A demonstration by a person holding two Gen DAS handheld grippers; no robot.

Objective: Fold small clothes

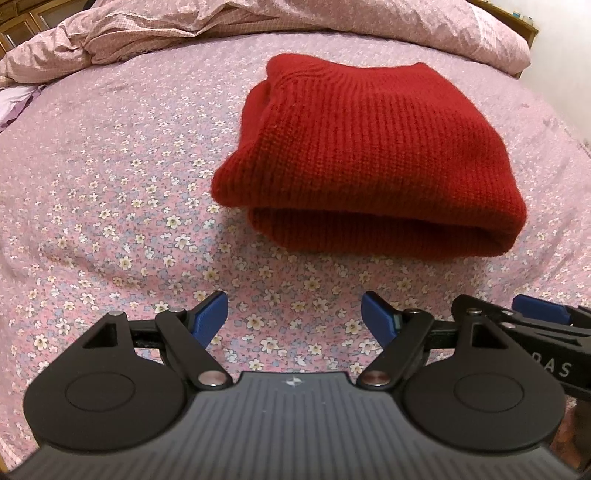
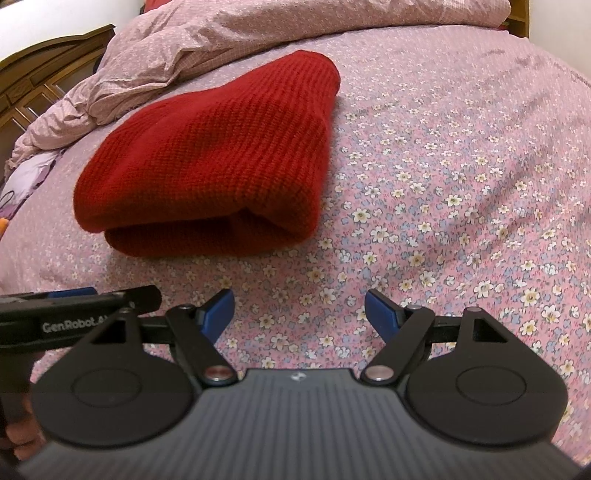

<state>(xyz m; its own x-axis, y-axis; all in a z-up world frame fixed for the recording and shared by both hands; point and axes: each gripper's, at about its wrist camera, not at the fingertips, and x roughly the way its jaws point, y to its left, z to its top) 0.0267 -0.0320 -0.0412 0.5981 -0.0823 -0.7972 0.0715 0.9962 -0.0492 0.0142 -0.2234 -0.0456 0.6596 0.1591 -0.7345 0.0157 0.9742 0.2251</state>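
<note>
Both black grippers with blue pads stand apart and empty: left gripper (image 1: 294, 318), right gripper (image 2: 299, 315), side by side over the pink floral bedsheet (image 1: 110, 206). Ahead, untouched, lies the folded red knitted garment (image 1: 373, 155), between them; crumpled pink duvet (image 1: 147, 33) beyond.

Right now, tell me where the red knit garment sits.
The folded red knit garment lies on the floral bedsheet, ahead of both open grippers and touching neither, right of centre in the left wrist view, with the crumpled quilt behind it.
</note>
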